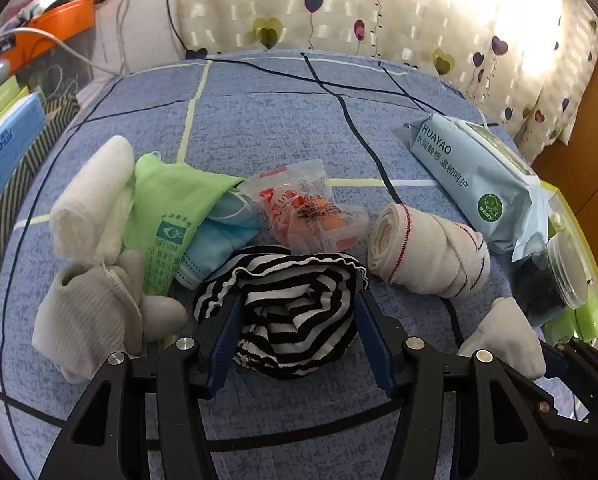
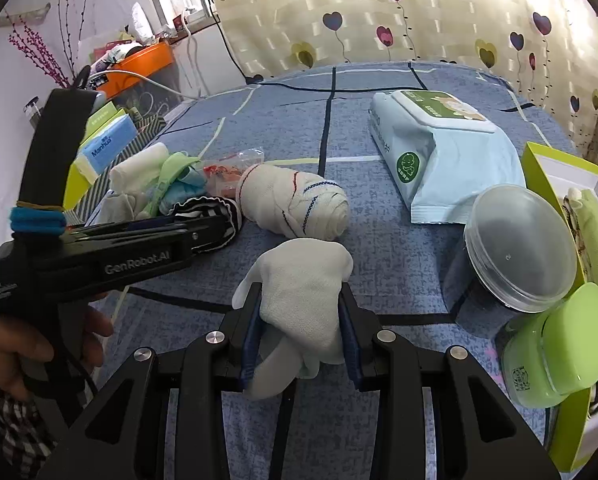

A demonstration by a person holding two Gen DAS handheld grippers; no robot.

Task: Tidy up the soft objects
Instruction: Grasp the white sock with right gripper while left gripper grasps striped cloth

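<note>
My left gripper (image 1: pixel 297 308) is shut on a black-and-white striped cloth (image 1: pixel 287 320) lying on the blue bedsheet (image 1: pixel 267 120); it also shows in the right wrist view (image 2: pixel 211 212). My right gripper (image 2: pixel 301 300) is shut on a white sock (image 2: pixel 303 284), which appears at the right in the left wrist view (image 1: pixel 507 336). A rolled bandage (image 1: pixel 427 248) (image 2: pixel 295 204) lies between them. A pile at the left holds a grey sock (image 1: pixel 91 316), a white cloth roll (image 1: pixel 95 200), a green pouch (image 1: pixel 167 216) and a blue mask (image 1: pixel 223 236).
A wet-wipes pack (image 2: pixel 439 148) lies at the far right. A clear-lidded jar (image 2: pixel 515 252), a green jar (image 2: pixel 559 352) and a green box (image 2: pixel 571 184) stand at the right edge. An orange packet (image 1: pixel 307 212) lies mid-bed. Boxes and an orange tray (image 2: pixel 143 64) stand left.
</note>
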